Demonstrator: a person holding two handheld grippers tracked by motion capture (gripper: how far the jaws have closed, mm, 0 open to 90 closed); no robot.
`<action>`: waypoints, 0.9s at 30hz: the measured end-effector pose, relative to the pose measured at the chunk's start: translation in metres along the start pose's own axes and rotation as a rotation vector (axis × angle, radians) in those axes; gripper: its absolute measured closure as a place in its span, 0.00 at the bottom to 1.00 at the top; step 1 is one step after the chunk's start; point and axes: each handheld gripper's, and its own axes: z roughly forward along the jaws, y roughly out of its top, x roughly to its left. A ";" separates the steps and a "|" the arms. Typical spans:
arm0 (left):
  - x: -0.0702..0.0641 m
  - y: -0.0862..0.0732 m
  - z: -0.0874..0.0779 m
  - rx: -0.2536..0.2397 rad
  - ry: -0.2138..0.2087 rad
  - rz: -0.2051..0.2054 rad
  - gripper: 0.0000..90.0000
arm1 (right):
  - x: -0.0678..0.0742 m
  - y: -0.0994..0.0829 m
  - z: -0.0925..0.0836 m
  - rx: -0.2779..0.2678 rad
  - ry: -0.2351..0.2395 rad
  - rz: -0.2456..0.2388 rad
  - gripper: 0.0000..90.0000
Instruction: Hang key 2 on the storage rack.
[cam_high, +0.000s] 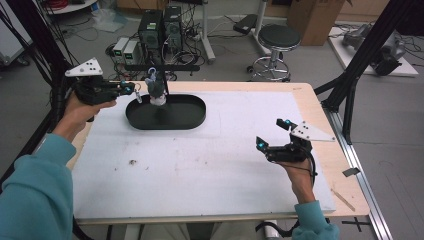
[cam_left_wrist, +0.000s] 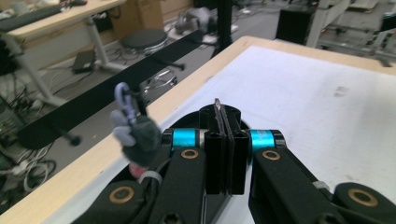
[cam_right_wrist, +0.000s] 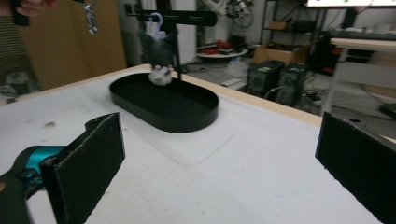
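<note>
Left tool (cam_high: 130, 89), upper left of the high view: pressed together on a small silver metal clasp (cam_high: 137, 94), a thin edge of it pinched between the pads in the left gripper view (cam_left_wrist: 217, 103), the rest dangling below the jaws at the upper left of the right gripper view (cam_right_wrist: 91, 19). Held in the air just beside the black T-shaped stand (cam_high: 165, 67), apart from its crossbar.

Right tool (cam_high: 271, 133), lower right of the high view: spread wide, holding nothing, touching nothing, hovering over the white-covered bench (cam_high: 200, 165), well apart from the stand.

Progress, as a judgement: about midway. 1 grey plush keychain with a lavender hook (cam_high: 156, 90) already hanging from the crossbar above the black oval tray (cam_high: 170, 125), near the left end of it. Clasp not yet hooked on. Left to do: bringing the clasp up to the crossbar, catching it there, then opening the left tool. Nothing else loose on the bench or in the tray to hang.
</note>
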 end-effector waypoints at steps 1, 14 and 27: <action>0.003 0.000 0.000 0.008 0.006 -0.003 0.98 | 0.000 -0.003 -0.002 -0.007 -0.011 0.002 0.01; 0.031 0.002 0.004 0.063 0.063 -0.026 0.98 | 0.011 -0.039 -0.014 -0.037 -0.081 -0.005 0.01; 0.048 -0.002 0.019 0.112 0.110 -0.048 0.98 | 0.012 -0.060 -0.019 -0.124 -0.158 0.007 0.01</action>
